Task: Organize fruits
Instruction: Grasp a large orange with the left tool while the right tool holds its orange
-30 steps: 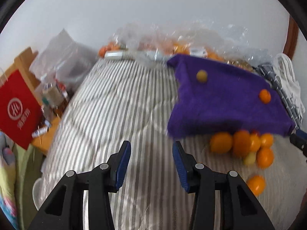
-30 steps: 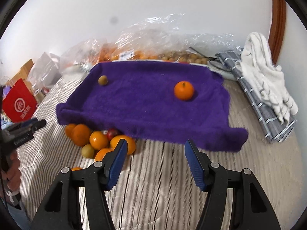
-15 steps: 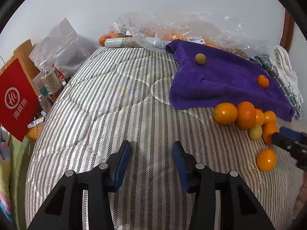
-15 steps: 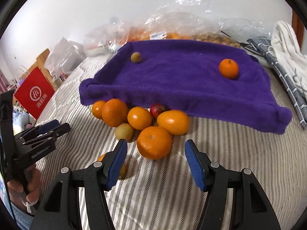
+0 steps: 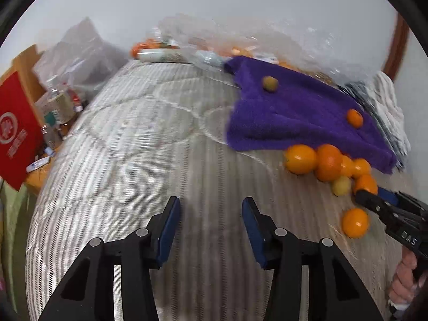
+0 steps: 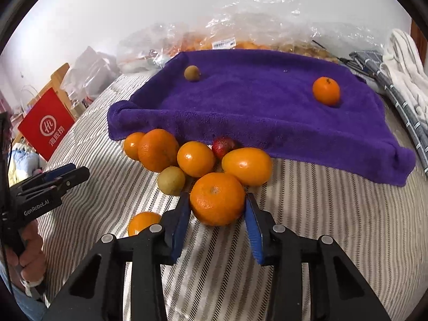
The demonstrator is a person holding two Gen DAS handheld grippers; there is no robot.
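The right claw [image 6: 217,215] is closing around the nearest mandarin [image 6: 217,198], which sits on the striped bed [image 6: 321,227] at the near edge of the fruit pile, just in front of the purple towel [image 6: 254,101]. The pads flank its widest part; it looks light, round, soft-skinned, likely to roll or bruise. The left claw [image 5: 211,220] hovers narrow and empty.

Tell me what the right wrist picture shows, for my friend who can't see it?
The right tongs are closing around a big orange at the front of a fruit pile on a striped bed. Behind the pile lies a purple towel with one small orange and one brownish-green fruit on it. The left tongs show at the left edge.
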